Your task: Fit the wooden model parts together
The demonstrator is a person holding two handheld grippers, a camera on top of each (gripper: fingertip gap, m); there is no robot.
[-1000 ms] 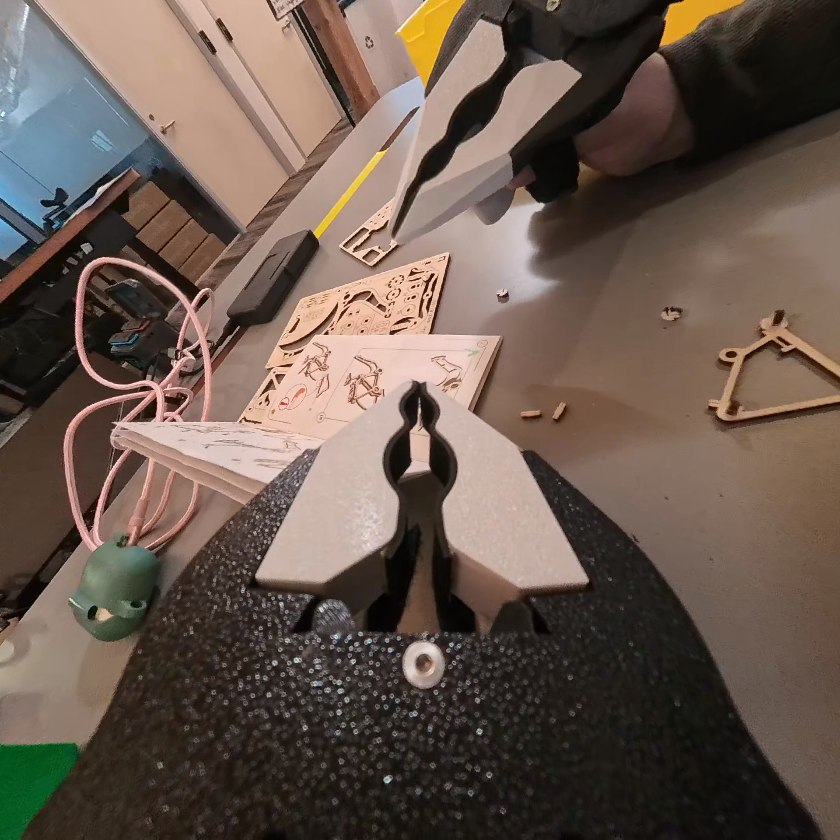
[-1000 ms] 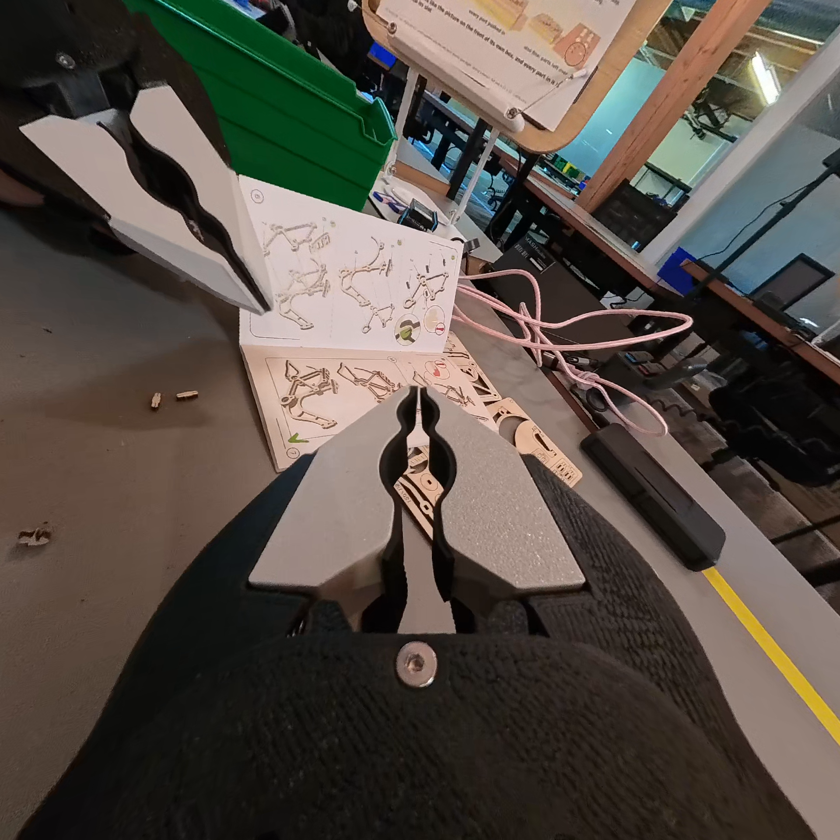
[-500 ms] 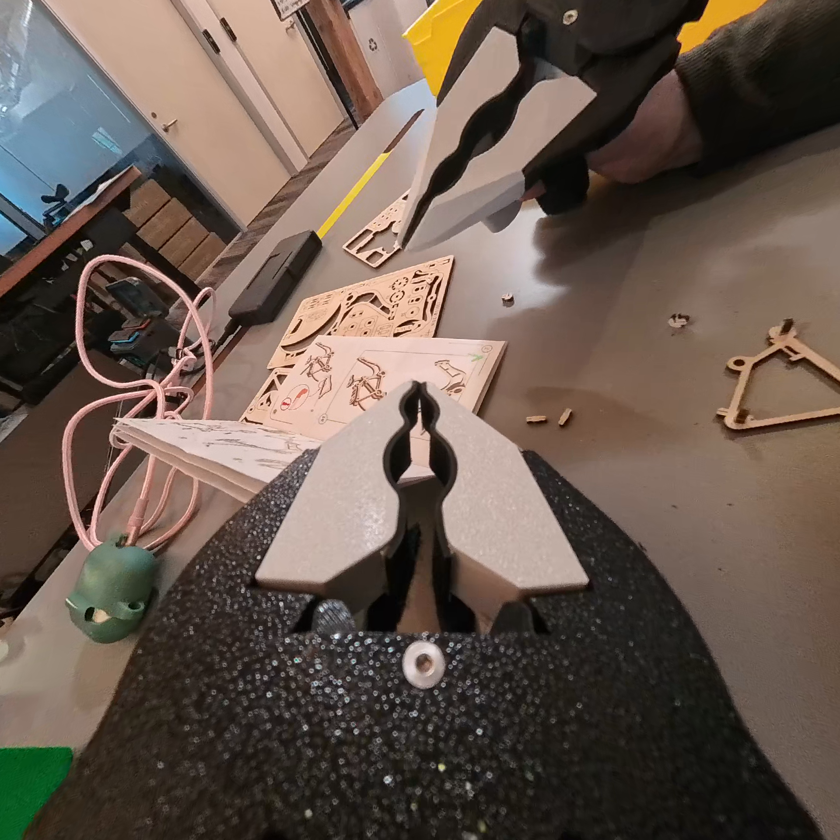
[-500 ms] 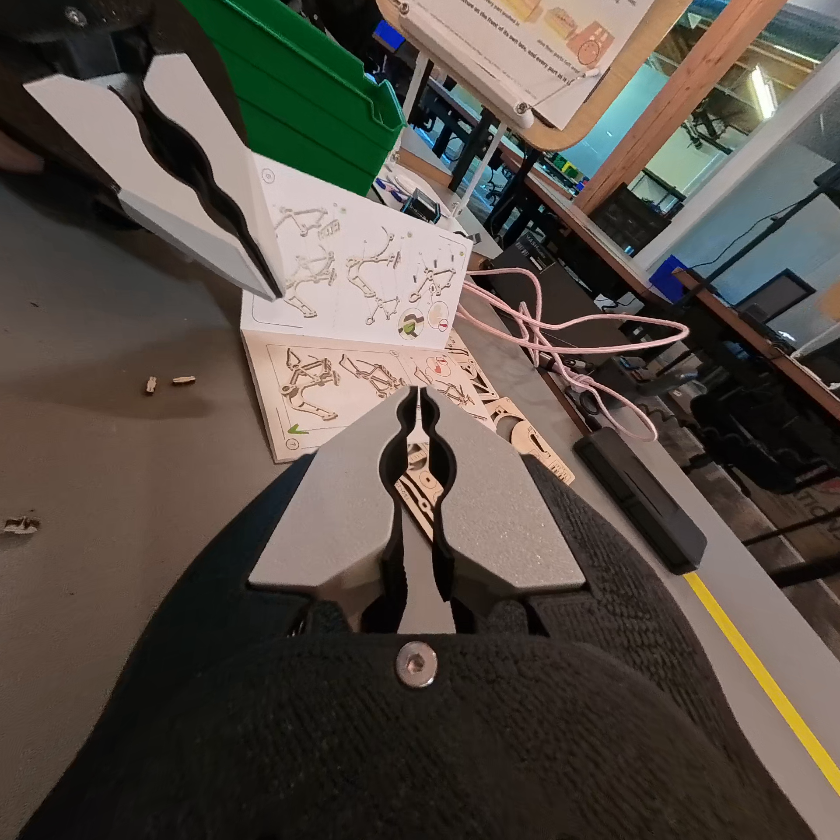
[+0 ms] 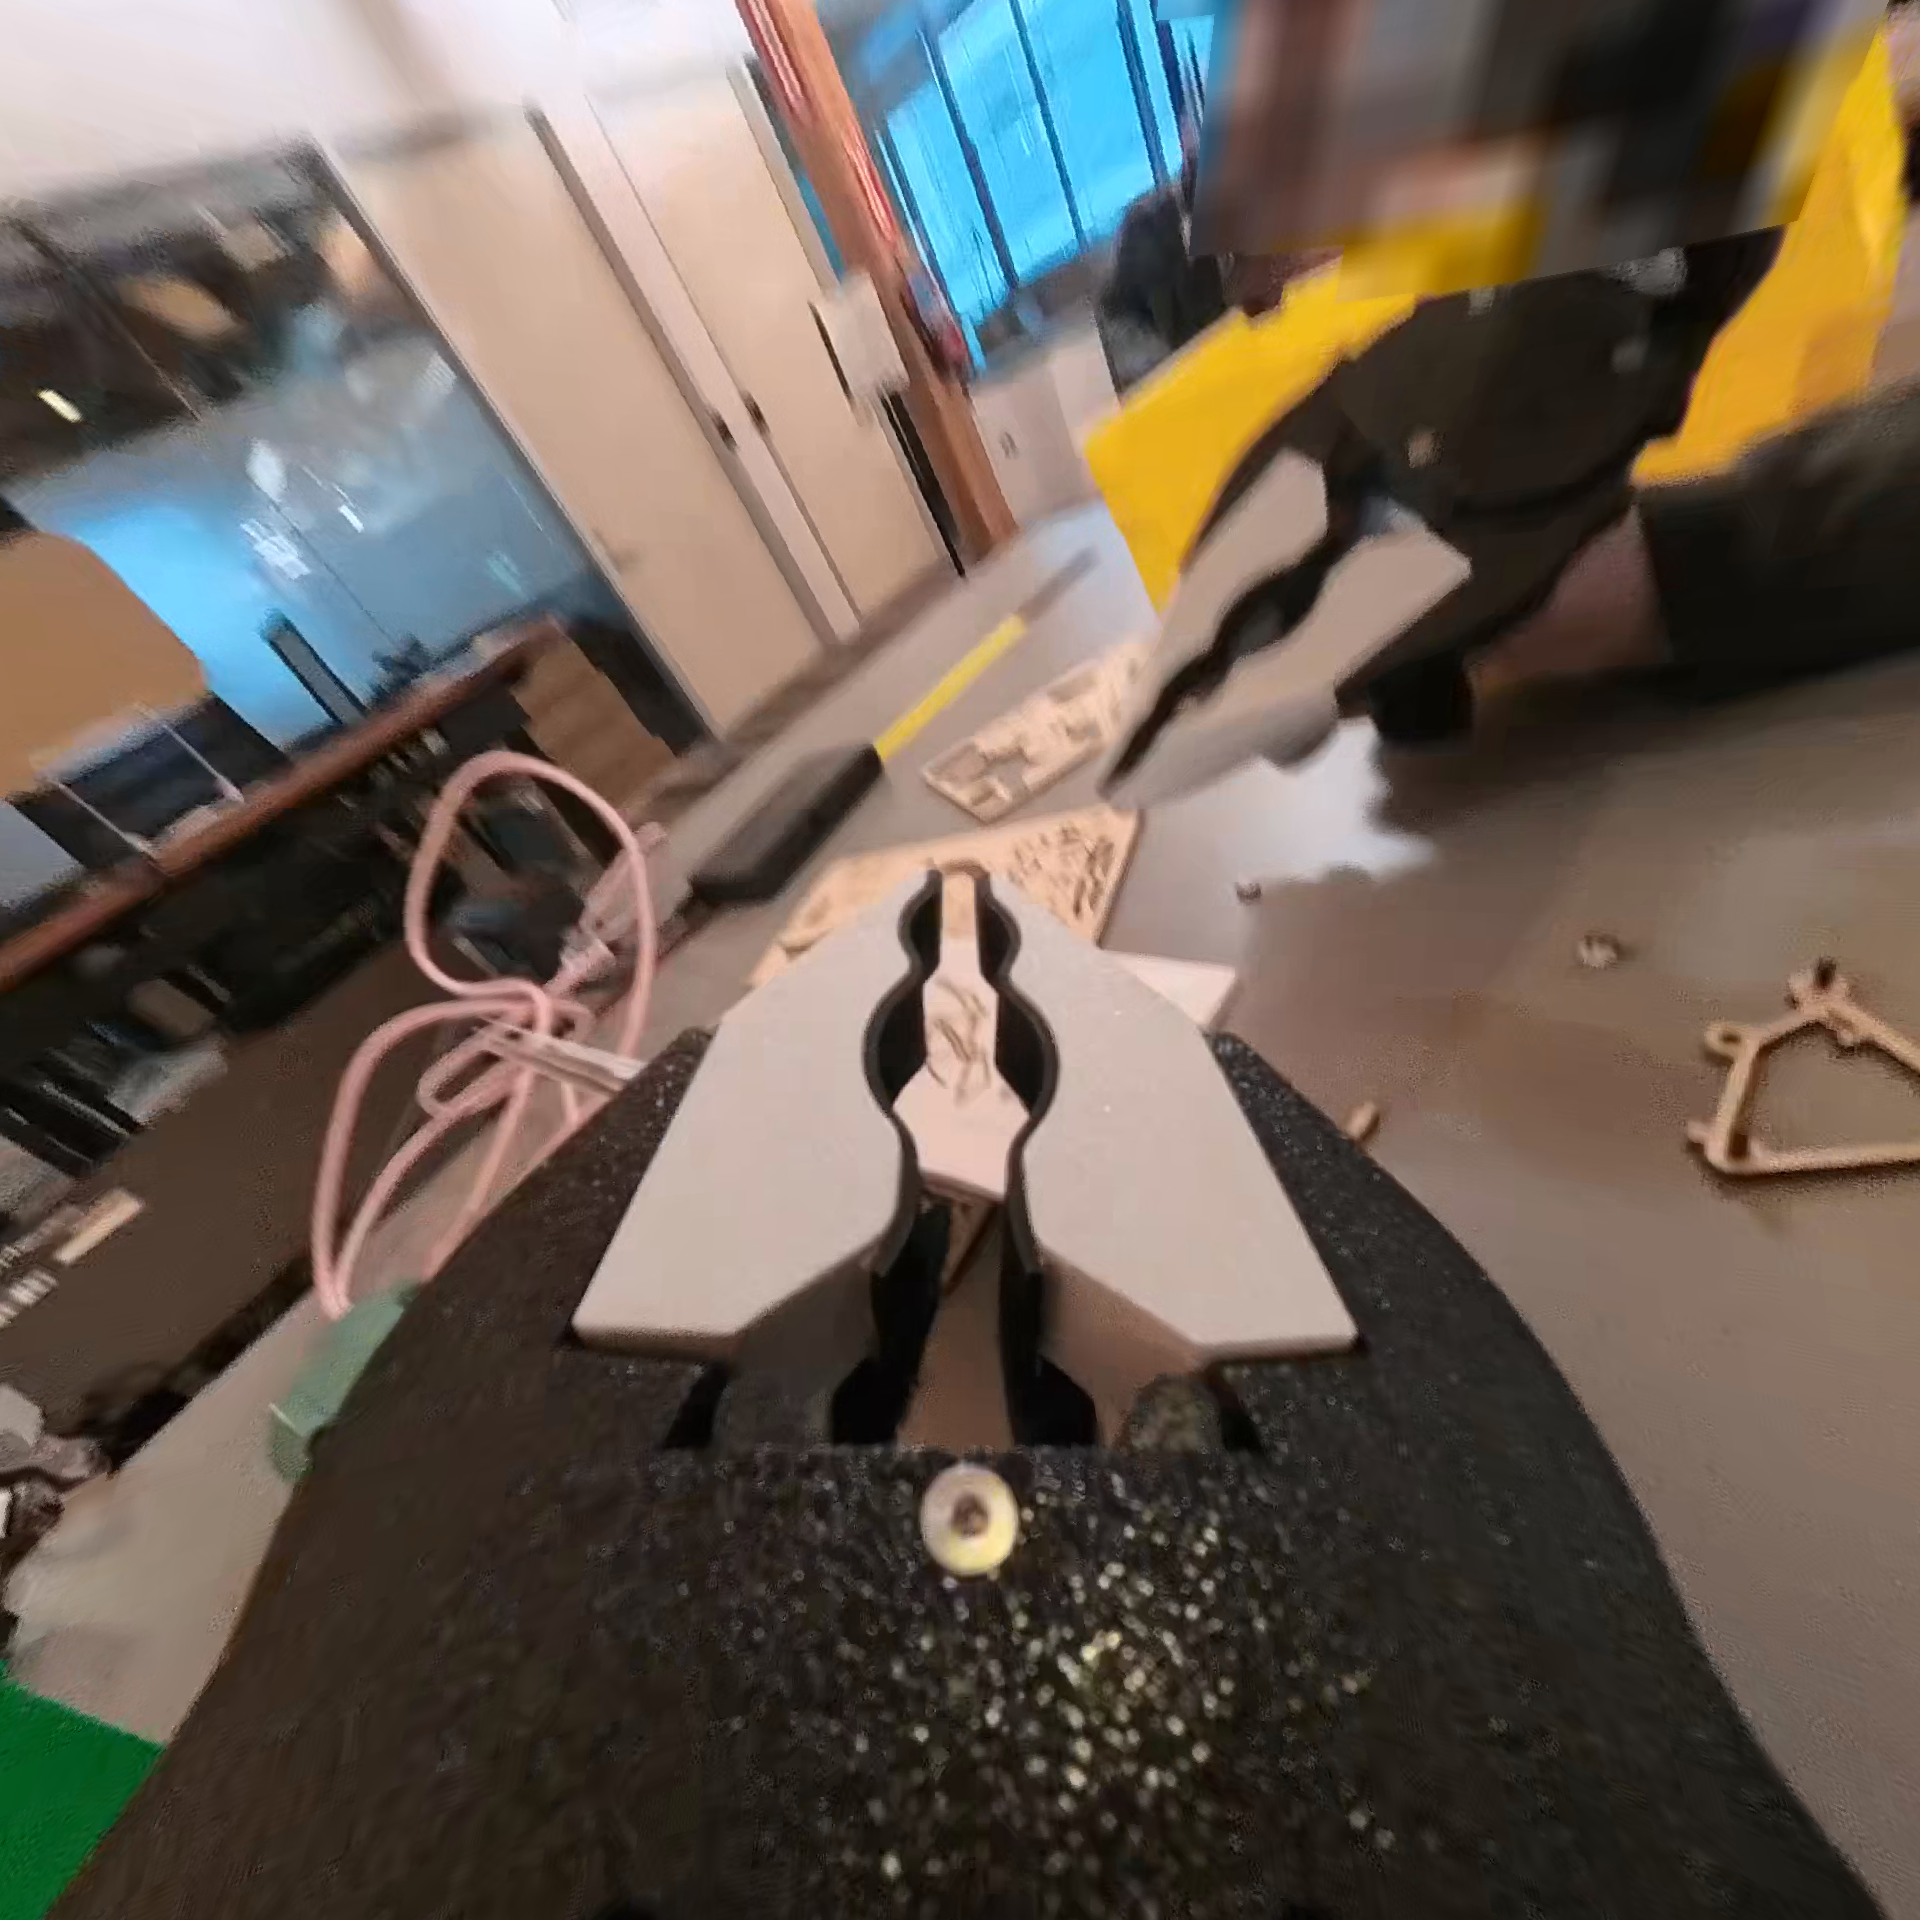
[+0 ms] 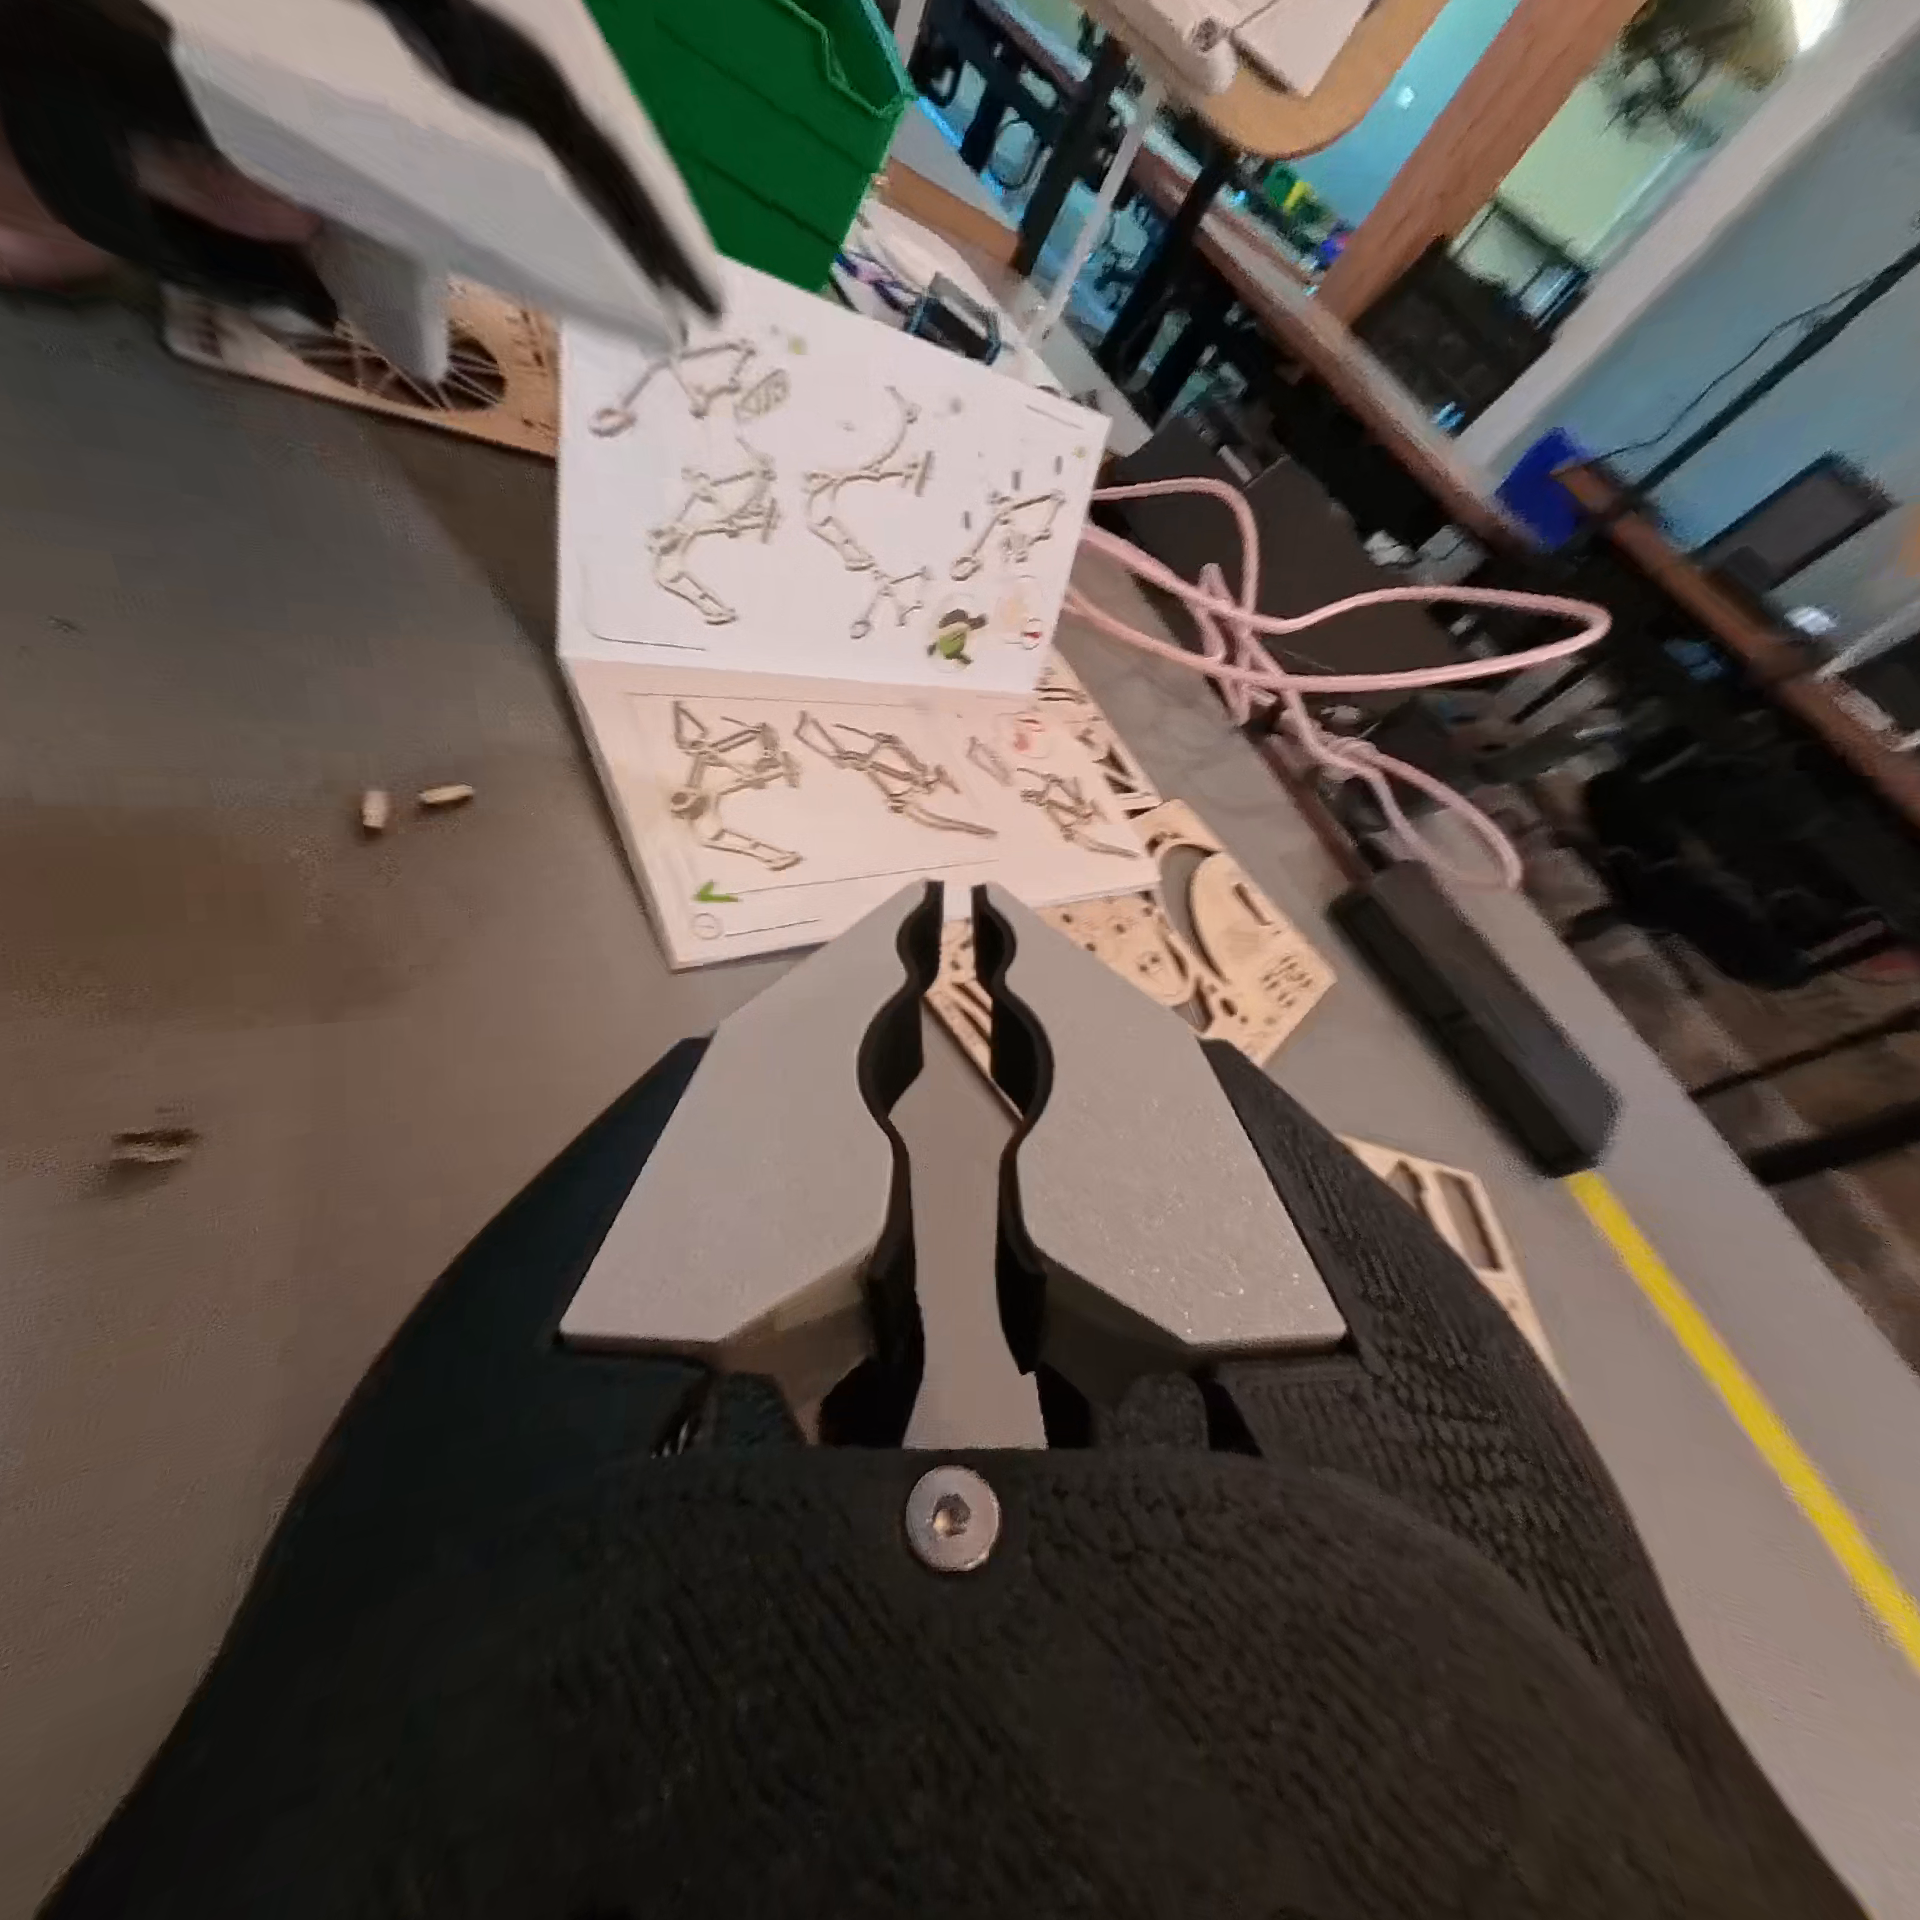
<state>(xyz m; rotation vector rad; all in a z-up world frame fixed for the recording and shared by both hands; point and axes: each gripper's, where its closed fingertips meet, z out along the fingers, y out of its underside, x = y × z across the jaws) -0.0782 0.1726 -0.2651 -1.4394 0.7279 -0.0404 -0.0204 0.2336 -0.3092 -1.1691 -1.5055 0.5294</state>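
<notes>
My left gripper [image 5: 958, 883] hangs above the grey table [image 5: 1558, 1299], its fingers a narrow slit apart with nothing between them. A triangular wooden frame part [image 5: 1808, 1101] lies to its right. Pale wooden part sheets [image 5: 1049, 862] lie ahead of it. My right gripper [image 6: 956, 891] is also slightly open and empty, above the open instruction booklet [image 6: 831, 644] and more part sheets [image 6: 1195, 956]. Two small wooden pegs [image 6: 416, 805] lie left of the booklet. Each gripper shows in the other's view: the right one [image 5: 1132, 774] and the left one [image 6: 686, 301], both in the air.
A pink cable [image 6: 1351, 623] and a black box [image 6: 1475, 997] lie near the table's edge, which is marked with yellow tape [image 6: 1766, 1434]. A green bin [image 6: 769, 135] and a yellow bin [image 5: 1195, 468] stand at the back. A spoked wooden sheet [image 6: 343, 364] lies under the left gripper. The tips of one gripper are about 10 centimeters away from the tips of the other.
Both grippers were shut and have opened a crack, with nothing in them. Both views swung and are blurred. The left gripper has moved closer over the booklet's top.
</notes>
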